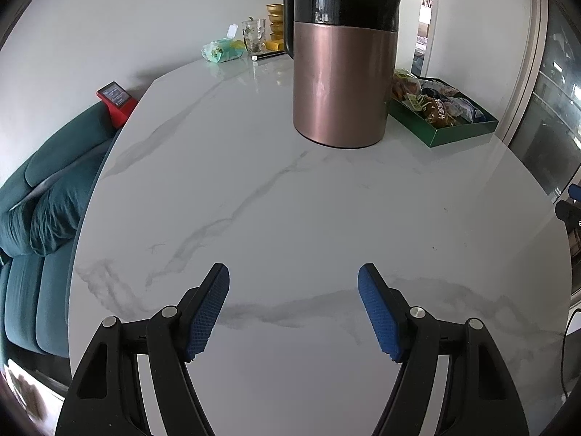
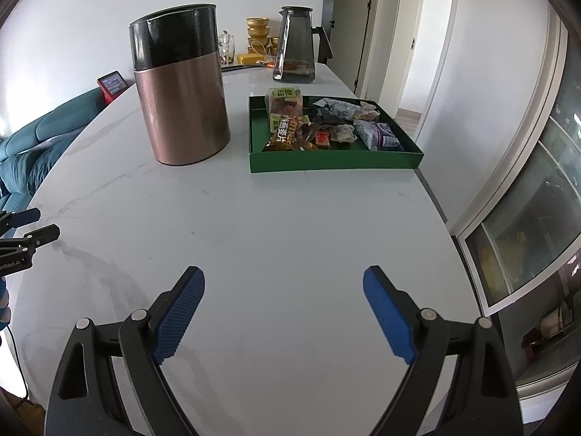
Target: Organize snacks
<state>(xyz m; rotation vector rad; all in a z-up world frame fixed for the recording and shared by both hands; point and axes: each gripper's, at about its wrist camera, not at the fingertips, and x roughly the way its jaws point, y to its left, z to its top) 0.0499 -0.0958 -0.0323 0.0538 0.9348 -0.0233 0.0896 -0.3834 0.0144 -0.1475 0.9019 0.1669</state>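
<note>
- Both jaws spread, empty: left gripper (image 1: 293, 305), right gripper (image 2: 284, 307).
- Snacks (image 2: 319, 123) lie in green tray (image 2: 334, 161) at table (image 2: 290, 218) right edge, far half, ahead-right of both.
- Right gripper looks nearer; copper jug (image 2: 181, 105) stands left of tray.

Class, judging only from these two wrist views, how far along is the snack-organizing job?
Done: the snack packets all lie inside the green tray; none shows loose on the marble table. In hand: nothing, since the left tongs and right tongs are both open and hold nothing. Left: the packets lie jumbled and overlapping beside the copper kettle, so any tidying within the tray may remain.
</note>
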